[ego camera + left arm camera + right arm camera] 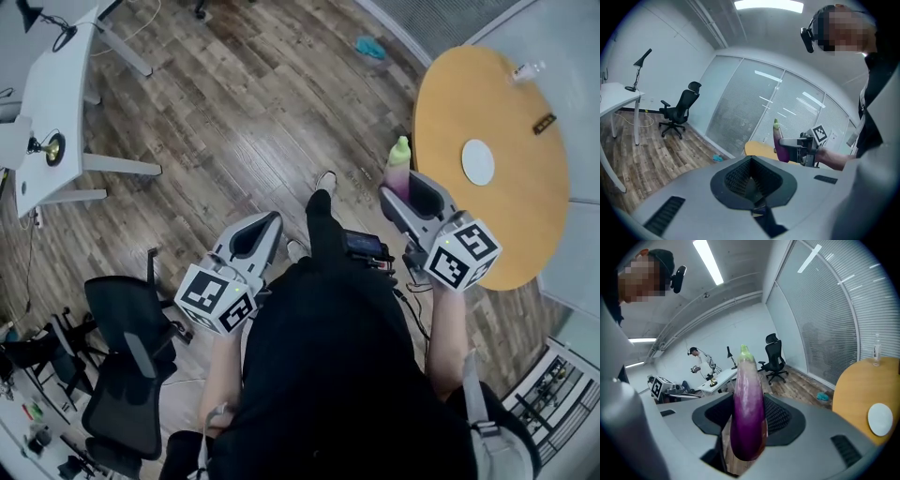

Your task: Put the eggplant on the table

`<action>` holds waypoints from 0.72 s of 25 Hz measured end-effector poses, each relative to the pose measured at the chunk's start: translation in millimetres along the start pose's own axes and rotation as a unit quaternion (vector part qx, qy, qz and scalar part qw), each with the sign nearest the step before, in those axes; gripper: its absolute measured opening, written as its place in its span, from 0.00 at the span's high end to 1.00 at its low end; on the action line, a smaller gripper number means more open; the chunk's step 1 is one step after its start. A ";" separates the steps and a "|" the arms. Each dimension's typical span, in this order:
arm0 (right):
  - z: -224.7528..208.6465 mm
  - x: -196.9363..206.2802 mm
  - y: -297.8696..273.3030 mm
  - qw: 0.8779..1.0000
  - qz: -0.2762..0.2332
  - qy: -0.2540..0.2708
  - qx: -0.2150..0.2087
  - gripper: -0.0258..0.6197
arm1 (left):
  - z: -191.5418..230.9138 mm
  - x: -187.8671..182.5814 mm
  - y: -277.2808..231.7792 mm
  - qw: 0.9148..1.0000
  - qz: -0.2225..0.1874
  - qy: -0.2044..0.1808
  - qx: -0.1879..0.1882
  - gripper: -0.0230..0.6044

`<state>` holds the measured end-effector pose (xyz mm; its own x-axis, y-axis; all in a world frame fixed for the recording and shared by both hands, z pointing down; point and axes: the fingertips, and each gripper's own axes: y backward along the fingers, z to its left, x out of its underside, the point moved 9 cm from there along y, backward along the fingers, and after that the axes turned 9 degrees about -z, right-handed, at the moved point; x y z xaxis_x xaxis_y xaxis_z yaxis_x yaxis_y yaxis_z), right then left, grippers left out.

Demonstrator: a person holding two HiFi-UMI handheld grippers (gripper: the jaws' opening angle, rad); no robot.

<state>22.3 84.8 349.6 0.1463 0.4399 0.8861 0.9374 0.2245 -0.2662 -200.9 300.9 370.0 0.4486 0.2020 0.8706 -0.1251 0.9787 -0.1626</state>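
Observation:
A purple eggplant (399,167) with a green stem stands upright between the jaws of my right gripper (405,184), which is shut on its lower half. In the right gripper view the eggplant (748,413) fills the middle, stem up. It hangs over the wooden floor, just left of the round orange table (511,225). My left gripper (265,223) is held out over the floor to the left of the person's leg. Its ridged pads (740,178) meet with nothing between them. The left gripper view shows the eggplant (780,146) held in the right gripper (799,143).
On the table lie a white disc (477,161), a small bottle (527,70) and a dark object (544,123). A white desk (56,103) and a black office chair (127,375) stand at the left. A turquoise cloth (370,45) lies on the floor. Another person (696,363) stands far off.

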 end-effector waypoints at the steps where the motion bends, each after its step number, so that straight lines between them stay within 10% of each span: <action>1: -6.0 -3.8 -5.8 1.000 -0.002 0.000 0.000 0.63 | 4.6 -3.6 -8.2 1.000 0.003 -0.002 0.000 0.95; 18: -159.0 -67.0 -27.6 0.988 -0.100 -0.063 0.097 0.63 | 13.2 -96.7 -241.7 0.985 0.084 -0.076 0.133 0.95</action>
<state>36.8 -89.1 358.0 -0.0878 0.4722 0.8771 0.8635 0.4750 -0.1692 -225.7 44.3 331.2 0.2669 0.3324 0.9046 -0.4223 0.8840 -0.2002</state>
